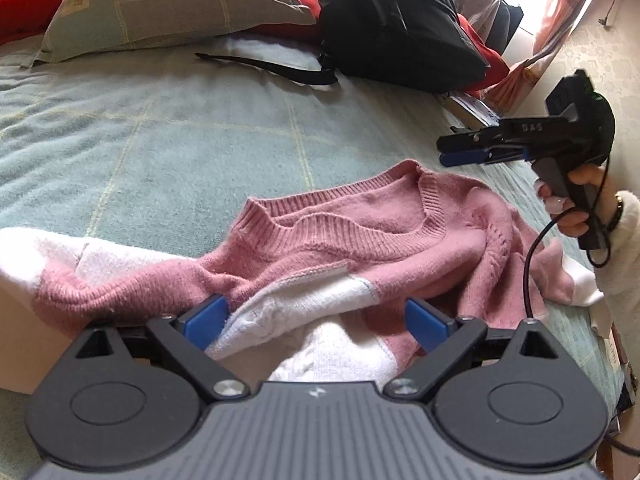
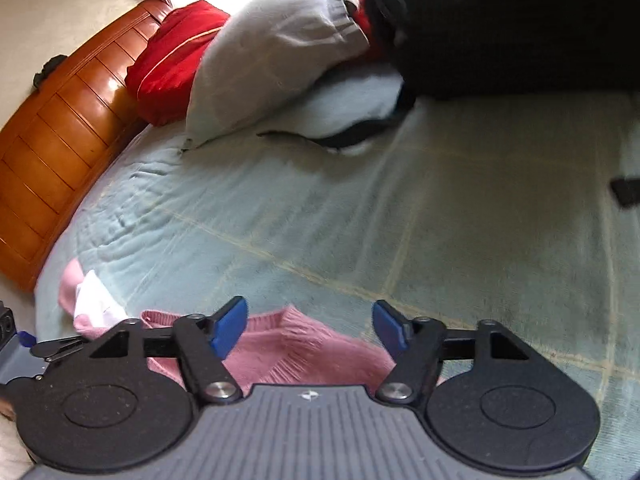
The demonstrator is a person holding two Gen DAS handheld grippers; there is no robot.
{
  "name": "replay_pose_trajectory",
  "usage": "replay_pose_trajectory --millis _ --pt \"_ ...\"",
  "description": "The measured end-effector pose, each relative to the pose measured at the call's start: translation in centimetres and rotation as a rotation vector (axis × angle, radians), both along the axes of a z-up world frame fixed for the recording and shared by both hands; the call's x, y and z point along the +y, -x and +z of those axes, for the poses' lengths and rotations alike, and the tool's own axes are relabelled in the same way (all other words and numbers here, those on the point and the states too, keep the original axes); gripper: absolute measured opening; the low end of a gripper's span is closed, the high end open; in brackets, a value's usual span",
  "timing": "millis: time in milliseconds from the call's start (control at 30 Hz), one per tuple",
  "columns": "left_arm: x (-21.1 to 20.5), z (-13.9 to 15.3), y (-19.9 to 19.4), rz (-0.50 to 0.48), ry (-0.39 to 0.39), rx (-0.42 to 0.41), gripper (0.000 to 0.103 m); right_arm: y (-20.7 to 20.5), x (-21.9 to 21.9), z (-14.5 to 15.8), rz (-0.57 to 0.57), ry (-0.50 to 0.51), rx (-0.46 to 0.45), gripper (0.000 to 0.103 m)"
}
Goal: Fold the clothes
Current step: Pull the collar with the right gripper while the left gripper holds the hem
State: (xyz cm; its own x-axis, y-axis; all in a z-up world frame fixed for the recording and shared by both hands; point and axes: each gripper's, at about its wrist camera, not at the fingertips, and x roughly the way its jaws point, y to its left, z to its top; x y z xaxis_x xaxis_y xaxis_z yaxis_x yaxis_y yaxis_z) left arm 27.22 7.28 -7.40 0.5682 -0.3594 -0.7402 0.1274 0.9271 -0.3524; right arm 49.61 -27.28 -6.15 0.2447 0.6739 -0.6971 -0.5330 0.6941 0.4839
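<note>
A crumpled pink and white knitted sweater (image 1: 360, 240) lies on the near part of a pale green checked bedspread (image 1: 180, 140), its ribbed neckline turned toward the far side. The left gripper (image 1: 316, 320) sits low over the sweater's near edge with its blue pads (image 1: 208, 320) spread wide — white knit bunches between them, though neither pad clearly presses on it. To the right, a hand (image 1: 576, 208) in a fluffy white sleeve holds the right gripper (image 2: 308, 328) above the bed, just past the sweater's right shoulder; its fingers stand apart and hold nothing. At the far end rest a grey-green pillow (image 1: 168, 4), a black backpack (image 1: 396, 20) and red bedding (image 2: 176, 56) against a glossy wooden headboard (image 2: 60, 120).
</note>
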Motion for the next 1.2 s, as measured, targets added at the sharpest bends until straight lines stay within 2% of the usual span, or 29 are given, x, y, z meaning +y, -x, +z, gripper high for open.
replay_pose_trajectory --millis 233,333,433,667,800,900,1000,1133,1200 --pt "0.0 -0.2 -0.1 0.003 0.013 0.005 0.098 -0.6 1.4 -1.8 0.066 -0.004 0.066 0.072" --pt "0.1 -0.2 -0.1 0.007 0.020 0.002 0.098 -0.1 2.4 -2.5 0.101 0.031 0.069 0.072" --pt "0.1 0.1 0.2 0.017 0.023 -0.009 0.098 0.2 2.1 -2.4 0.118 0.023 0.072 0.072" --pt "-0.2 2.4 1.7 0.043 -0.014 -0.029 0.098 0.2 3.4 -1.8 0.159 0.130 -0.025 0.068" --pt "-0.3 3.7 3.8 0.044 -0.009 -0.036 0.098 0.0 4.6 -1.2 0.177 0.138 -0.044 0.068" --pt "-0.9 4.1 5.4 0.047 -0.035 -0.019 0.098 0.5 6.2 -0.2 0.233 0.089 -0.045 0.068" --pt "-1.8 4.1 6.6 0.045 -0.080 -0.014 0.098 1.0 8.9 0.5 0.320 0.006 -0.007 0.068" --pt "-2.7 4.1 7.9 0.052 -0.132 -0.019 0.098 1.3 13.8 0.0 0.479 -0.043 0.057 0.068" --pt "-2.6 4.0 8.5 0.058 -0.120 -0.019 0.098 0.8 15.9 -0.7 0.540 -0.043 0.096 0.068"
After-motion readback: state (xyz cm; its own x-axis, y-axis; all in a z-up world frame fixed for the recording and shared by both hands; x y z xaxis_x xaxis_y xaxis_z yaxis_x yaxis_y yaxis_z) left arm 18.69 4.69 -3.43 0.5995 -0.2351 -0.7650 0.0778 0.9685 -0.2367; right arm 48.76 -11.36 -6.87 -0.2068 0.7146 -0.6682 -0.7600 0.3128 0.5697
